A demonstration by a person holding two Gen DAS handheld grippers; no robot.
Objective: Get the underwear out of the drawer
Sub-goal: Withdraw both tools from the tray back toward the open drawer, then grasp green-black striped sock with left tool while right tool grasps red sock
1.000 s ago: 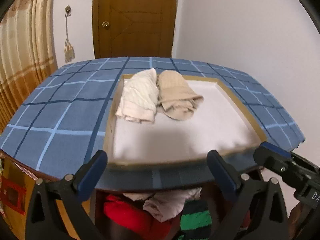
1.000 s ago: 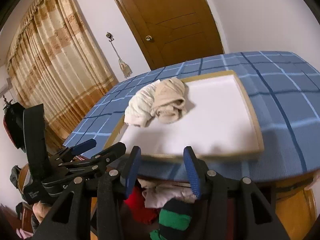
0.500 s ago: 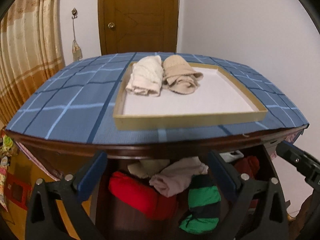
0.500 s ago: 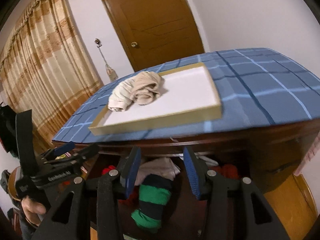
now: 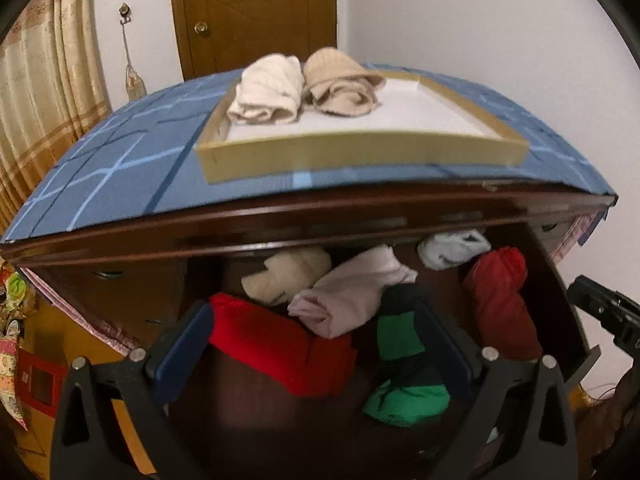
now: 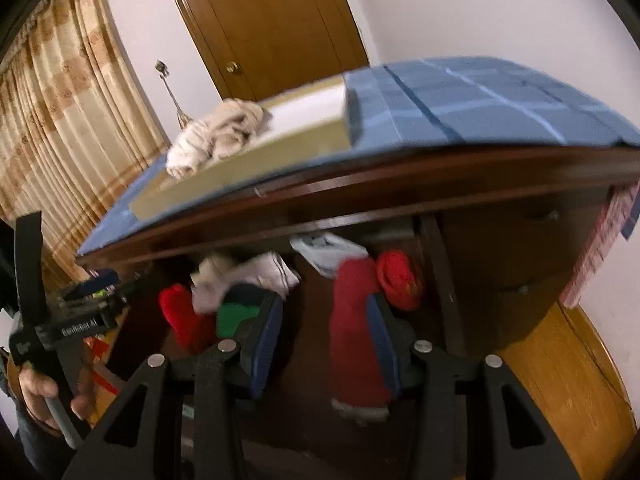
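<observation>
The open drawer [image 5: 560, 292] under the table holds rolled underwear: a red roll [image 5: 276, 344], a pale pink one [image 5: 348, 296], a cream one [image 5: 288, 272], a green-and-black one [image 5: 404, 364], a dark red one [image 5: 500, 300] and a white one [image 5: 452, 248]. My left gripper [image 5: 312, 344] is open above the red and pink rolls. My right gripper [image 6: 324, 332] is open in the drawer, its right finger against a dark red roll [image 6: 354, 336]. Two rolls, white [image 5: 268, 92] and beige [image 5: 340, 84], lie in the tray [image 5: 360, 152] on the table.
The table has a blue checked cloth [image 5: 112, 164] and a dark wooden front edge [image 5: 280, 216] overhanging the drawer. A wooden door [image 5: 256, 12] and a curtain [image 5: 44, 92] stand behind. The left gripper also shows in the right wrist view [image 6: 92, 292], held by a hand.
Both grippers have dropped from table-top height down in front of the open drawer. The right gripper has moved in beside the dark red roll.
</observation>
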